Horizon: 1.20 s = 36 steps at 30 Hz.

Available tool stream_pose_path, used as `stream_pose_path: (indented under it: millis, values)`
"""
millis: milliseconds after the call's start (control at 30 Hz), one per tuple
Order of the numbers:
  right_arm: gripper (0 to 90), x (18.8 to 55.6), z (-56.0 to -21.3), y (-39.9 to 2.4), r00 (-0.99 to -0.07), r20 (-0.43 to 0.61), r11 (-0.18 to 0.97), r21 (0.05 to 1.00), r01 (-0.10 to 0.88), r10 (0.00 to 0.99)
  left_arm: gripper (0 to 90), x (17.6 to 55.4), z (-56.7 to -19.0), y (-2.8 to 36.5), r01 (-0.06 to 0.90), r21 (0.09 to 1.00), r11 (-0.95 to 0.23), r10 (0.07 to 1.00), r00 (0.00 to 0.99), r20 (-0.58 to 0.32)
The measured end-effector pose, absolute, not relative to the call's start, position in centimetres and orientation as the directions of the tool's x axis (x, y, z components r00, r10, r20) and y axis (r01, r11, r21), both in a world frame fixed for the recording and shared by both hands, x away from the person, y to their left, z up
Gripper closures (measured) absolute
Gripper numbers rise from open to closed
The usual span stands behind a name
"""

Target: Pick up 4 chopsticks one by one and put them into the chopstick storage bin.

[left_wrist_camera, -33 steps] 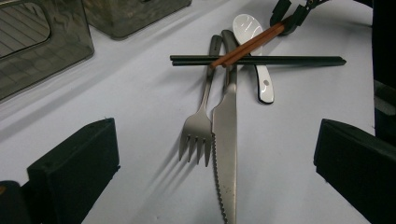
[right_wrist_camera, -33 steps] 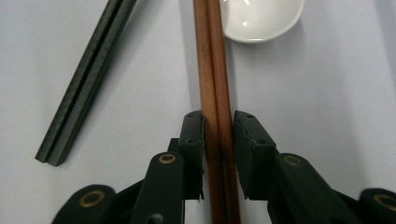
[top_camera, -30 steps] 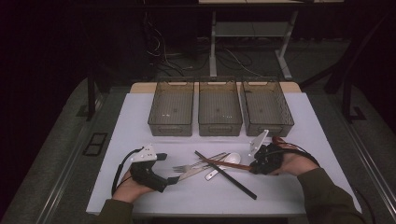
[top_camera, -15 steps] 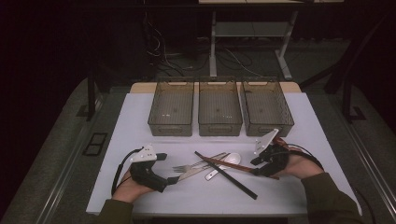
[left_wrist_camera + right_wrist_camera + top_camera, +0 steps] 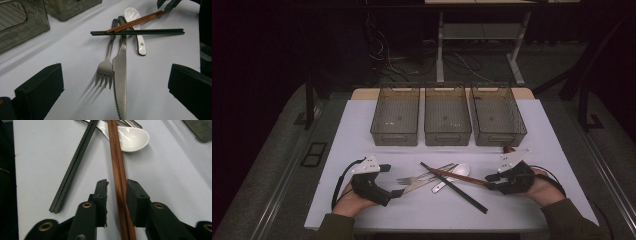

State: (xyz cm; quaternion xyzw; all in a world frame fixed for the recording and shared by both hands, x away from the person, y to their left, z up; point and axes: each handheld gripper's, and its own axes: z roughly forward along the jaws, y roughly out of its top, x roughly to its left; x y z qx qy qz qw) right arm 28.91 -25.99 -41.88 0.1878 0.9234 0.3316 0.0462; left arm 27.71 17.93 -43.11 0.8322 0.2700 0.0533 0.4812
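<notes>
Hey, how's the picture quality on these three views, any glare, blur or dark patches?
High view: white table evenly lit, the room beyond it nearly black. Left gripper view: sharp, the knife and fork cast soft shadows to the left, a bright highlight sits on the white spoon. Right gripper view: brown chopsticks crisp, the near jaws at the bottom slightly soft.

knife [image 5: 120,72] tip cut off at bottom edge, brown chopsticks [image 5: 119,182] ends beyond frame edges

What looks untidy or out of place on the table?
The cutlery lies in a crossed heap: brown chopsticks and black chopsticks rest over the fork, knife and white spoon, while the three bins behind hold none.
</notes>
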Motion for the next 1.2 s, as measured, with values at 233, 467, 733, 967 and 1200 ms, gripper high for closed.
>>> stream_pose_path:
  millis: [233, 467, 733, 967, 1200]
  values:
    - [76.3, 29.0, -42.3, -26.0, -0.929, 0.024, 0.701, 0.649, 0.296, 0.37, 0.0, 27.7, -43.1, 17.9, 0.397, 0.83, -0.393, 0.499, 0.85, -0.171]
    - [77.5, 29.3, -42.5, -25.7, -0.93, 0.021, 0.704, 0.647, 0.292, 0.367, 0.0, 27.7, -43.2, 17.8, 0.397, 0.828, -0.395, 0.498, 0.85, -0.17]
    - [78.7, 29.7, -42.9, -25.3, -0.933, 0.028, 0.705, 0.647, 0.291, 0.36, 0.0, 27.7, -43.2, 17.8, 0.398, 0.829, -0.393, 0.499, 0.849, -0.171]
    - [78.7, 29.8, -43.0, -25.1, -0.936, 0.02, 0.714, 0.641, 0.282, 0.351, 0.0, 27.7, -43.2, 17.8, 0.397, 0.828, -0.396, 0.498, 0.85, -0.17]
    - [78.8, 29.8, -43.1, -25.0, -0.937, 0.033, 0.711, 0.643, 0.285, 0.347, 0.0, 27.7, -43.2, 17.8, 0.396, 0.827, -0.399, 0.496, 0.852, -0.169]
